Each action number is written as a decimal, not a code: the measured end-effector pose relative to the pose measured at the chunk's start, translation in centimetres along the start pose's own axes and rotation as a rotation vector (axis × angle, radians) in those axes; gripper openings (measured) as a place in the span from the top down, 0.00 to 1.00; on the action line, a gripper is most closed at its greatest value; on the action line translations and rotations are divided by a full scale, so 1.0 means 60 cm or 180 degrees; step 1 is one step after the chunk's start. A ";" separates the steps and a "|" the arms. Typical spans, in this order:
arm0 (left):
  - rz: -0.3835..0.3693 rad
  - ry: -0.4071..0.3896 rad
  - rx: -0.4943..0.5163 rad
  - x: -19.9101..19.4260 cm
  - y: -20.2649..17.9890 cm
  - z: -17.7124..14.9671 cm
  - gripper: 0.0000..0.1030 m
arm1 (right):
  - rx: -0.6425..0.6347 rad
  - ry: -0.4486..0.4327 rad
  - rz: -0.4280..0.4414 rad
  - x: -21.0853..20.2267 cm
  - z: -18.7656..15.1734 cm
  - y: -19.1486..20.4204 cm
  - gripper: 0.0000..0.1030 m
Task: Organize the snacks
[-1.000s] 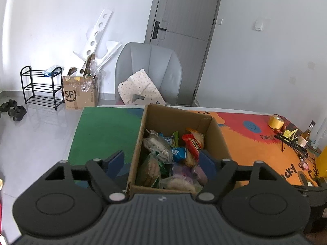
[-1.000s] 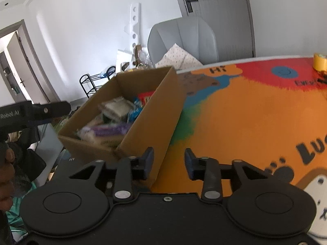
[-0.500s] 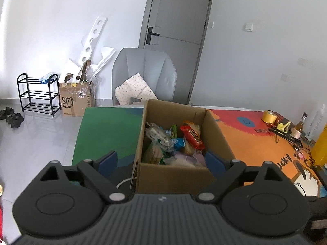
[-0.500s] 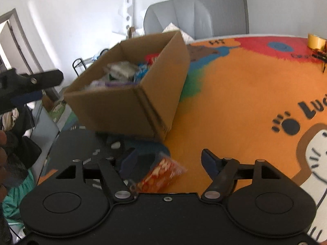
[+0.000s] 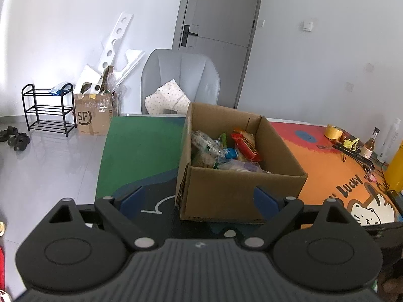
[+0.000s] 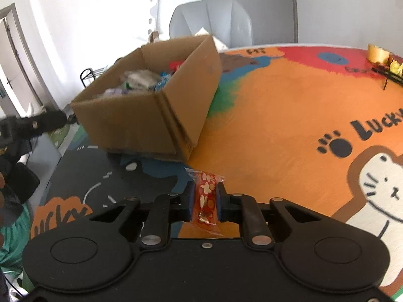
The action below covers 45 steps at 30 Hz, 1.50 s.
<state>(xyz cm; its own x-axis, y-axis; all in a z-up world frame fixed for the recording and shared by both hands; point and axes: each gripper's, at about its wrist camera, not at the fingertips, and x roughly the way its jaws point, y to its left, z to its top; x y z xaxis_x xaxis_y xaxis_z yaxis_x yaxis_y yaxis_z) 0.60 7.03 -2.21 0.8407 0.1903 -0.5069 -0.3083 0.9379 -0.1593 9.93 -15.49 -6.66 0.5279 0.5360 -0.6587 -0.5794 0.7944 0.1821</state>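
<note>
Right gripper [image 6: 205, 196] has just clamped down on a small red snack packet [image 6: 207, 200] with pale flower shapes, crinkly clear ends poking out, just in front of the cardboard box [image 6: 161, 115]. Left gripper [image 5: 199, 200] is spread wide with nothing between its fingers, hanging before that box of mixed snacks [image 5: 224, 151] on the colourful mat [image 6: 277, 125].

An open brown cardboard box [image 5: 241, 191] stands upright on the colourful worktop [image 6: 277, 115], its flaps out of sight. Inside lie many snack packs in a loose heap: a red wrapped bar [image 5: 245, 144], a blue packet [image 5: 230, 154], a pale purple pack [image 5: 240, 167] and clear bags. A small red candy packet [image 6: 207, 201] with white flower print is pinched upright between the tongs [image 6: 206, 202], near the box corner.
</note>
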 end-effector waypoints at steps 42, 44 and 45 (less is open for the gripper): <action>0.0121 -0.0121 -0.0564 -0.008 0.127 0.035 0.10 | -0.0265 -0.0580 -0.0087 -0.015 0.170 0.102 0.55; 0.0101 -0.0147 -0.0520 -0.011 0.118 0.038 0.09 | -0.0207 -0.0576 -0.0039 -0.024 0.166 0.096 0.51; 0.0098 -0.0158 -0.0505 -0.013 0.114 0.039 0.07 | -0.0193 -0.0578 -0.0027 -0.029 0.164 0.094 0.49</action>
<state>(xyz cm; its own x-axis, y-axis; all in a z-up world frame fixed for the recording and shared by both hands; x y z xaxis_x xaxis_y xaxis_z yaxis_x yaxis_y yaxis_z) -1.13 13.98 -0.92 0.8495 0.2361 -0.4717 -0.3974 0.8745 -0.2781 11.88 -9.13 2.69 0.6331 0.5766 -0.5164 -0.6080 0.7834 0.1293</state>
